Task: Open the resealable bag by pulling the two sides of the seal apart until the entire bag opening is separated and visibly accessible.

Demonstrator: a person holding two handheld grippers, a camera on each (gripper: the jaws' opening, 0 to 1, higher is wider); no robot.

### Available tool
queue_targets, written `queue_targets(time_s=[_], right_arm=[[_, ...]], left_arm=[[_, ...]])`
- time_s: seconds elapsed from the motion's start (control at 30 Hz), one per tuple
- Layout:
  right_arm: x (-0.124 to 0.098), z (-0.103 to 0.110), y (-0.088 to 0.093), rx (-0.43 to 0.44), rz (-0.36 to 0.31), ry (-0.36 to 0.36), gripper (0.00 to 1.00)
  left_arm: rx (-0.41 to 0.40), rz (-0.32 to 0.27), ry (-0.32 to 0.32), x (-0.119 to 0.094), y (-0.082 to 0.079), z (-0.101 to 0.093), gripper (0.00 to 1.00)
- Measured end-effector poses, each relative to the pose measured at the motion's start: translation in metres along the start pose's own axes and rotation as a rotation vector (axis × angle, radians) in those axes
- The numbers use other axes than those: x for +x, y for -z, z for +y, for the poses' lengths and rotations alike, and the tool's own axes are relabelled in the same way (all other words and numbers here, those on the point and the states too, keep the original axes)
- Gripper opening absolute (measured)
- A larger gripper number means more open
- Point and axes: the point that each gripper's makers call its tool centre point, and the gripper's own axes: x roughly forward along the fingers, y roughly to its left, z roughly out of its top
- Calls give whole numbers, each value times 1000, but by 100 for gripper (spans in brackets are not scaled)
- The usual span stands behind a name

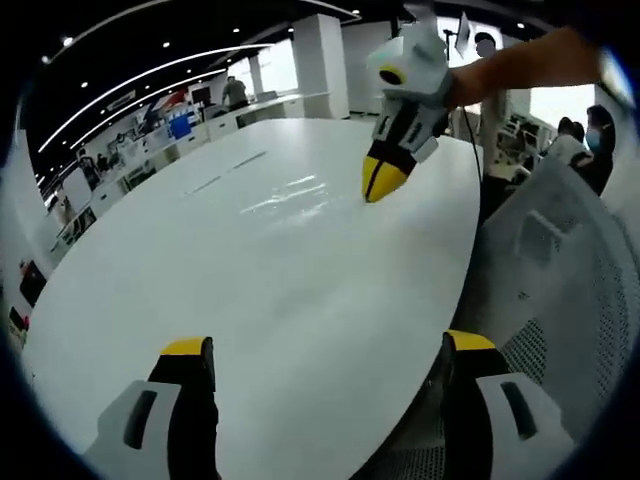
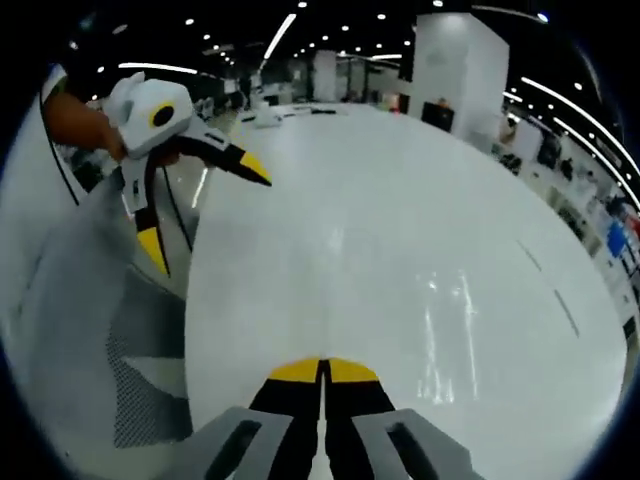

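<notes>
- The left gripper [image 1: 325, 350] hangs above a broad white table [image 1: 250, 260], its two yellow-tipped jaws spread wide apart with nothing between them.
- Ahead of those jaws and to their right, the right gripper [image 1: 382, 178] points its yellow tip down at the tabletop, jaws pressed together, held at the end of a person's arm [image 1: 520, 62].
- In the right gripper view, the right gripper [image 2: 322, 372] shows its jaws clenched tip to tip, with nothing visible between them, over the same glossy table [image 2: 400, 220].
- Up and to the left of those jaws, the left gripper [image 2: 205, 210] hangs with its jaws splayed.
- A white mesh chair [image 1: 570, 270] stands just beside the table's edge, right of the left gripper's jaws.
- I cannot tell where the resealable bag is.
</notes>
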Motion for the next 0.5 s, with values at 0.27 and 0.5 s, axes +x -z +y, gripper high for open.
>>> queue_targets(time_s=[0.27, 0.5], right_arm=[[-5, 10, -5, 53, -4, -37, 0], [-12, 20, -8, 52, -17, -62, 0]], left_arm=[[40, -1, 28, 5, -8, -6, 93], [75, -3, 35, 6, -13, -7, 92]])
